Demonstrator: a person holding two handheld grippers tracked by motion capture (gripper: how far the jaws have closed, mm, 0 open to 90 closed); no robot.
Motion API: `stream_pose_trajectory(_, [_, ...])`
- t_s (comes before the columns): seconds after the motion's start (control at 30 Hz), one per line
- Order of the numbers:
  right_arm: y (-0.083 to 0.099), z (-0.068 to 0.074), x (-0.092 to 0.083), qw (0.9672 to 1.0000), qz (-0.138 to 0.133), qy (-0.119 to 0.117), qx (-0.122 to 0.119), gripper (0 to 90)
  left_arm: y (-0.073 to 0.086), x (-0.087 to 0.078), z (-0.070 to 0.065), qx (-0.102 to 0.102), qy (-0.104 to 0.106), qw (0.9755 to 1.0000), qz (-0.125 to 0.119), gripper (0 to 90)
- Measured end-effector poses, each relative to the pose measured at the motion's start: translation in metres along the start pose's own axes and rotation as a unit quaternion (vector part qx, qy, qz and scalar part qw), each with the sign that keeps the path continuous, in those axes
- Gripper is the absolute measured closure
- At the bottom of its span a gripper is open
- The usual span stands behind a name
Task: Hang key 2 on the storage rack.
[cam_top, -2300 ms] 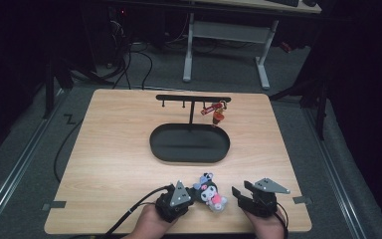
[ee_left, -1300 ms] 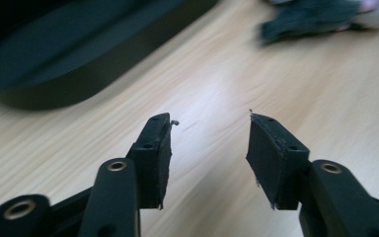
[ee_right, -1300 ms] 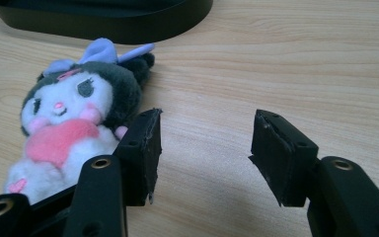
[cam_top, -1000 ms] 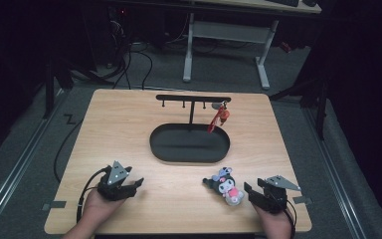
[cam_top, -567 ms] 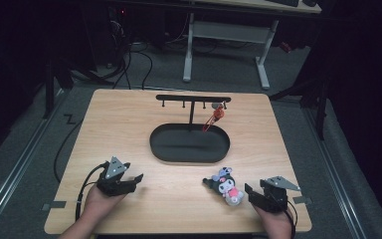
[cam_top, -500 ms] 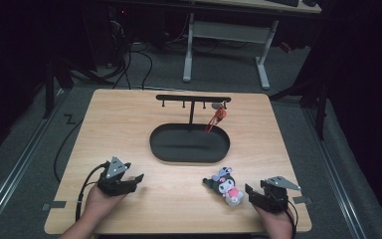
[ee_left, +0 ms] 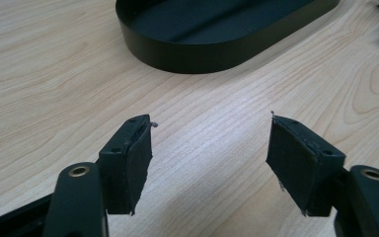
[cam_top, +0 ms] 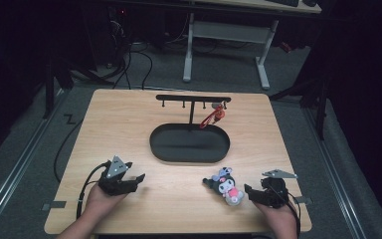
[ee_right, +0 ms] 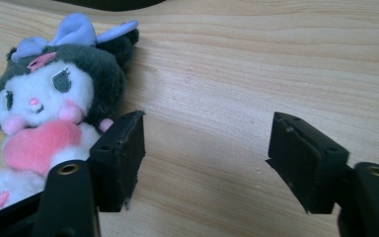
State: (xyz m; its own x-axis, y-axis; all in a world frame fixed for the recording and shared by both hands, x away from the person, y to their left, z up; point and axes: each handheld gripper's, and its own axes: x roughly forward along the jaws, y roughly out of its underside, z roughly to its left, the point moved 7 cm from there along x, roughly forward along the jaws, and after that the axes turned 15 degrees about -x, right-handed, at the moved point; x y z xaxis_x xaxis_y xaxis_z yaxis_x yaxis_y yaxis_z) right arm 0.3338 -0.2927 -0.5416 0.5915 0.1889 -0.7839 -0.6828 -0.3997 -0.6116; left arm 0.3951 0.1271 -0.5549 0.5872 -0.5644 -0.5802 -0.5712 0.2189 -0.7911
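A small plush toy [cam_top: 224, 184] with a black hood, purple bow and pink heart lies on the wooden table [cam_top: 129, 124] at the front right. My right gripper [cam_top: 249, 189] sits just right of it, low over the table. Its jaws have just been opening, with bare wood between them. In the right gripper view the plush toy [ee_right: 49, 108] lies outside the left pad [ee_right: 123, 158] of my right gripper [ee_right: 207, 131]. At the front left, my left gripper [cam_top: 138, 180] is open and empty. In its own view the left gripper [ee_left: 209, 131] faces the black oval tray [ee_left: 187, 54].
The black oval tray [cam_top: 189, 154] sits mid-table. Behind it stands a black rack with hooks [cam_top: 194, 98], and a red charm [cam_top: 214, 115] hangs from it at the right. A cable [cam_top: 87, 181] trails from the left gripper. A desk frame [cam_top: 224, 35] stands beyond the table.
Since the earliest frame the two hands have parted: the left gripper went to the front left, and the plush toy and right gripper shifted right. Over the last second both hands stayed almost still.
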Motion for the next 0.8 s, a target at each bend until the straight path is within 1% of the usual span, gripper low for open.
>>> stream_pose_trajectory(0.03, [-0.002,-0.001,0.002,0.9999,0.011,0.002,0.002,25.7,0.0,0.0,-0.002,0.004,0.001,1.0,0.003,34.2])
stream_pose_trajectory(0.1, [-0.005,-0.003,0.003,0.9997,0.021,0.013,-0.001,25.7,0.0,0.0,-0.006,0.009,0.005,0.9999,0.002,34.1])
stream_pose_trajectory(0.13, [-0.007,-0.004,0.003,0.9995,0.028,0.013,0.0,25.7,0.001,0.0,-0.007,0.011,0.005,0.9999,0.003,34.2])
stream_pose_trajectory(0.2, [-0.01,-0.004,0.003,0.999,0.044,0.003,0.005,25.6,0.002,0.0,-0.008,0.018,0.005,0.9998,0.006,34.1])
stream_pose_trajectory(0.23, [-0.011,-0.005,0.003,0.9984,0.055,0.003,0.006,25.9,0.003,0.0,-0.009,0.02,0.006,0.9998,0.006,34.1])
stream_pose_trajectory(0.3, [-0.012,-0.007,0.005,0.9967,0.08,-0.004,0.014,26.0,0.004,-0.001,-0.009,0.021,0.007,0.9997,0.007,34.1])
stream_pose_trajectory(0.4, [-0.012,-0.012,0.007,0.994,0.104,-0.014,0.03,26.7,0.004,0.0,-0.009,0.022,0.007,0.9997,0.006,34.1])
stream_pose_trajectory(0.47, [-0.014,-0.015,0.006,0.9928,0.116,-0.017,0.027,27.4,0.003,-0.001,-0.01,0.022,0.009,0.9997,0.007,34.1])
stream_pose_trajectory(0.57, [-0.019,-0.016,0.004,0.9912,0.127,-0.022,0.03,27.4,0.003,0.0,-0.01,0.023,0.01,0.9997,0.006,34.1])
stream_pose_trajectory(0.63, [-0.022,-0.015,0.003,0.9902,0.135,-0.025,0.022,28.2,0.004,0.002,-0.012,0.029,0.011,0.9995,0.01,34.0])
stream_pose_trajectory(0.67, [-0.022,-0.014,0.002,0.9892,0.143,-0.026,0.018,28.5,0.003,0.002,-0.013,0.032,0.012,0.9993,0.011,33.9])
stream_pose_trajectory(0.73, [-0.021,-0.011,0.004,0.9883,0.148,-0.033,0.015,28.8,0.004,0.001,-0.015,0.034,0.014,0.9993,0.012,33.5])
stream_pose_trajectory(0.8, [-0.02,-0.009,0.006,0.9865,0.159,-0.034,0.013,29.9,0.005,-0.001,-0.016,0.035,0.016,0.9992,0.01,33.1])
